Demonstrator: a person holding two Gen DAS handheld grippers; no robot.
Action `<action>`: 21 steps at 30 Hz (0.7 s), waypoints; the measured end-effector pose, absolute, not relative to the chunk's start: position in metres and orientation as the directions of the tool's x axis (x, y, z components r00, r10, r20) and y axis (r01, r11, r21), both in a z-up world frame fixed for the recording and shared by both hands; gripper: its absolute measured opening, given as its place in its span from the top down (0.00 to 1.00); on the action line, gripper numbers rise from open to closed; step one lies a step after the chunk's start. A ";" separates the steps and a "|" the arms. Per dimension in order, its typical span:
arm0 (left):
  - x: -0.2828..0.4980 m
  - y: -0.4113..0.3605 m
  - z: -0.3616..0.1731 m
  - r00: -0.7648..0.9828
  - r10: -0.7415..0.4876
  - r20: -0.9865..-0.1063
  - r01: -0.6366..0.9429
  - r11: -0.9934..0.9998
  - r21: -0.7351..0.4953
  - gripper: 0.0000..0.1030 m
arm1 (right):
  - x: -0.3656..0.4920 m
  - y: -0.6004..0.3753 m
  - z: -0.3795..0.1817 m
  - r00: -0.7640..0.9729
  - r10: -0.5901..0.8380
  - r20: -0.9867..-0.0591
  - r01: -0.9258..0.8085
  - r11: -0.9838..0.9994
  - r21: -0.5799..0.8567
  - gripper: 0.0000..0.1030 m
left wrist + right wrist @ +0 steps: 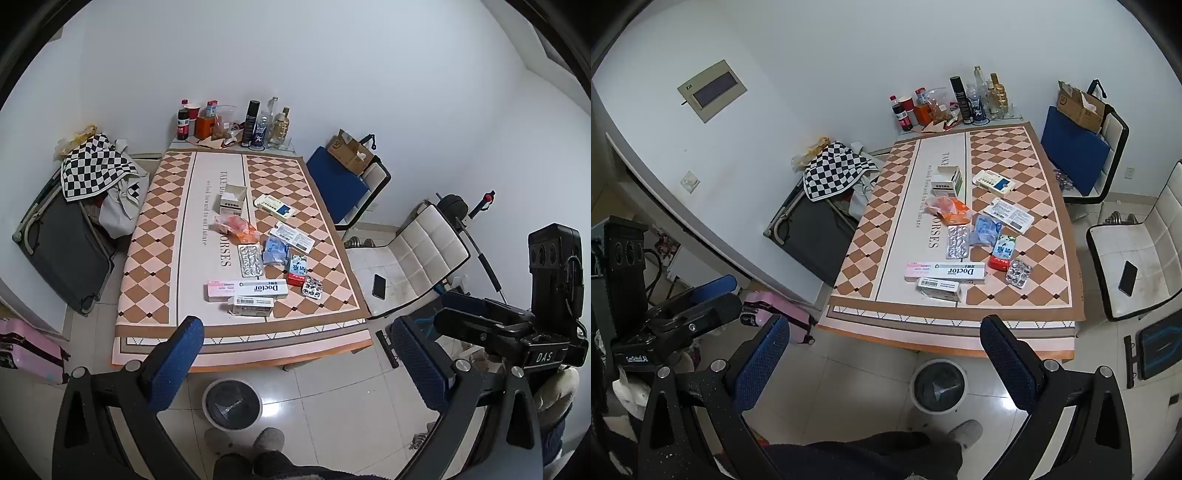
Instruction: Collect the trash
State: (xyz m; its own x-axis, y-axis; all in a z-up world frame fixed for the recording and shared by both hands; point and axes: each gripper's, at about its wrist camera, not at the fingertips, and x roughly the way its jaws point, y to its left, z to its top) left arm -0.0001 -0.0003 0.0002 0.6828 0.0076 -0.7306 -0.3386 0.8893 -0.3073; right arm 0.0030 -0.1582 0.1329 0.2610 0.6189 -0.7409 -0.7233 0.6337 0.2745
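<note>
trash [255, 258] lies scattered mid-tabletop [155, 229]: cartons, blister packs, a toothpaste box [262, 288] and an orange wrapper [238, 226], their small print too fine to read. the far-end bottles [258, 125] crowd together, labels blurred, and a checkered cloth [98, 168] hides what lies under it. the near tabletop edge is bare, with open floor tiles below it, where a round bin [232, 404] stands just short of the edge beside a slippered foot [267, 439]. a phone [1127, 277] rests on a white chair seat. the left claw [295, 365] and right claw [886, 363] both gape fully wide over the floor, holding and touching nothing.
</note>
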 end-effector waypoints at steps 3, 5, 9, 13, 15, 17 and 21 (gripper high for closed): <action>0.000 0.000 0.000 0.684 0.006 -0.730 -0.341 0.887 -0.312 0.00 | 0.004 -0.159 0.133 0.264 0.614 -0.744 -0.723 0.636 0.268 0.00; -0.001 -0.001 0.000 0.684 0.003 -0.729 -0.342 0.885 -0.317 0.00 | 0.004 -0.160 0.134 0.265 0.615 -0.743 -0.724 0.635 0.268 0.00; 0.000 -0.002 0.000 0.681 -0.004 -0.732 -0.339 0.885 -0.320 0.00 | 0.002 -0.160 0.136 0.264 0.616 -0.742 -0.728 0.632 0.266 0.00; 0.003 -0.003 0.001 0.683 0.002 -0.730 -0.341 0.886 -0.316 0.00 | 0.011 -0.167 0.141 0.255 0.621 -0.741 -0.726 0.629 0.278 0.00; 0.005 -0.009 0.002 0.682 0.001 -0.731 -0.343 0.884 -0.318 0.00 | 0.010 -0.167 0.142 0.256 0.619 -0.742 -0.726 0.630 0.275 0.00; 0.003 -0.007 0.003 0.682 -0.001 -0.731 -0.339 0.886 -0.318 0.00 | 0.012 -0.167 0.145 0.252 0.619 -0.744 -0.728 0.628 0.276 0.00; 0.005 -0.007 0.002 0.682 -0.001 -0.731 -0.339 0.886 -0.317 0.00 | 0.013 -0.164 0.140 0.246 0.618 -0.747 -0.737 0.619 0.270 0.00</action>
